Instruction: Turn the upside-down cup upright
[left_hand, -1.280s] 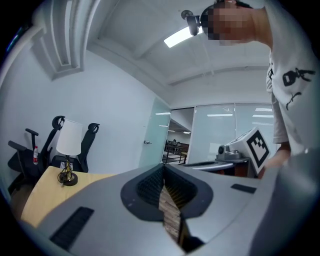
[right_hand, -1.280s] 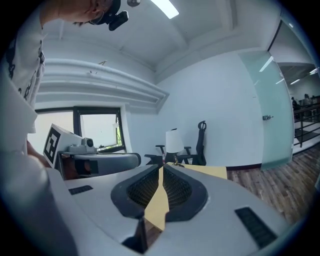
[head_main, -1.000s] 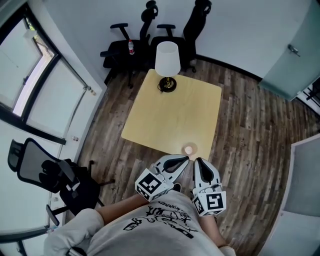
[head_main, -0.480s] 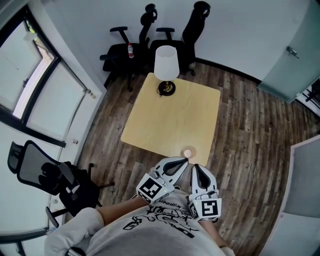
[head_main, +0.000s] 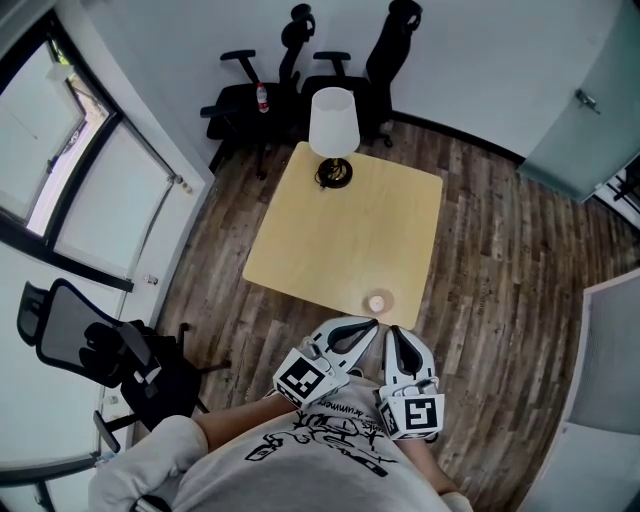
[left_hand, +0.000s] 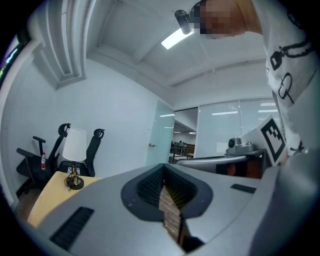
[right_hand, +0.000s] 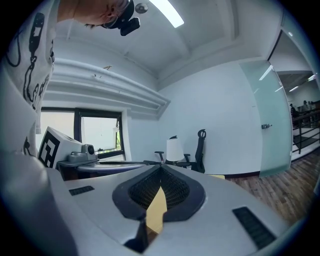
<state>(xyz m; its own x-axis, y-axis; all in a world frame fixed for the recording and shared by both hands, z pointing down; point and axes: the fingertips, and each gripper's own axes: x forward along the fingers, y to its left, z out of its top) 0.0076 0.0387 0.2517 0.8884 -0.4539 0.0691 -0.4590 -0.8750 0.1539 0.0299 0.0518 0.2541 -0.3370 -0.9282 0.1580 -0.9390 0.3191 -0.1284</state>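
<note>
A small pale cup (head_main: 377, 303) stands near the front edge of the light wooden table (head_main: 345, 225); from above I cannot tell which way up it is. My left gripper (head_main: 372, 322) is held close to the person's body, just short of the table edge, jaws shut with nothing between them. Beside it my right gripper (head_main: 392, 331) is also shut and empty. Both point toward the table, with the cup just beyond their tips. The left gripper view shows the shut left gripper (left_hand: 163, 167), and the right gripper view the shut right gripper (right_hand: 160, 171). The cup appears in neither gripper view.
A lamp with a white shade (head_main: 333, 120) stands at the table's far edge, also visible as the lamp (left_hand: 75, 145) and the lamp (right_hand: 173, 149). Black office chairs (head_main: 300, 70) stand behind the table against the wall, another chair (head_main: 95, 345) at the left by the window. A glass door (head_main: 585, 100) is at the right.
</note>
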